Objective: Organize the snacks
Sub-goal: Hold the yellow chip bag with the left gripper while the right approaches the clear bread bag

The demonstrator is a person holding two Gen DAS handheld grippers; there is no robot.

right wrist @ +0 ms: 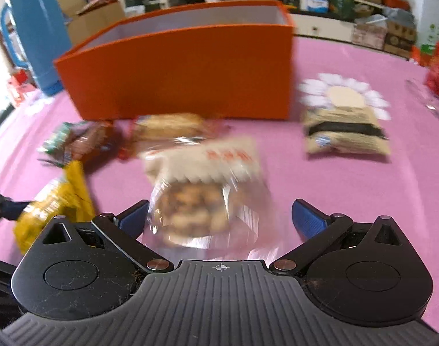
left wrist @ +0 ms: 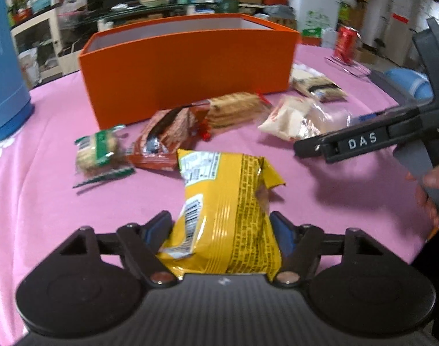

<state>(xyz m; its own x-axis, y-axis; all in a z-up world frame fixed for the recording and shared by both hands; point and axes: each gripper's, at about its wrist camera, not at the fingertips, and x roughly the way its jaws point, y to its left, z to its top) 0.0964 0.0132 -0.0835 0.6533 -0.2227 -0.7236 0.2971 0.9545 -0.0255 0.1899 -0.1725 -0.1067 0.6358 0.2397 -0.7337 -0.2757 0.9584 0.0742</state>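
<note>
My left gripper [left wrist: 220, 227] is shut on a yellow snack packet [left wrist: 228, 216], held above the pink tablecloth; the packet also shows in the right wrist view [right wrist: 57, 199]. My right gripper [right wrist: 219, 217] is open around a clear-and-white bag of biscuits [right wrist: 207, 184] on the cloth, its blue pads [right wrist: 307, 217] apart from the bag; in the left wrist view it sits at the right [left wrist: 306, 147] beside that bag [left wrist: 300, 118]. An open orange box [left wrist: 187, 66] [right wrist: 184, 66] stands behind. Green [left wrist: 99, 150], red-brown [left wrist: 167, 138] and tan [left wrist: 233, 109] packets lie before it.
A beige packet with a black band [right wrist: 345, 134] [left wrist: 317, 86] lies right of the box. A blue thermos [right wrist: 37, 31] [left wrist: 3, 66] stands at the far left. A red can [left wrist: 346, 43] and a clear glass [right wrist: 433, 101] stand at the far right. Cluttered shelves lie beyond the table.
</note>
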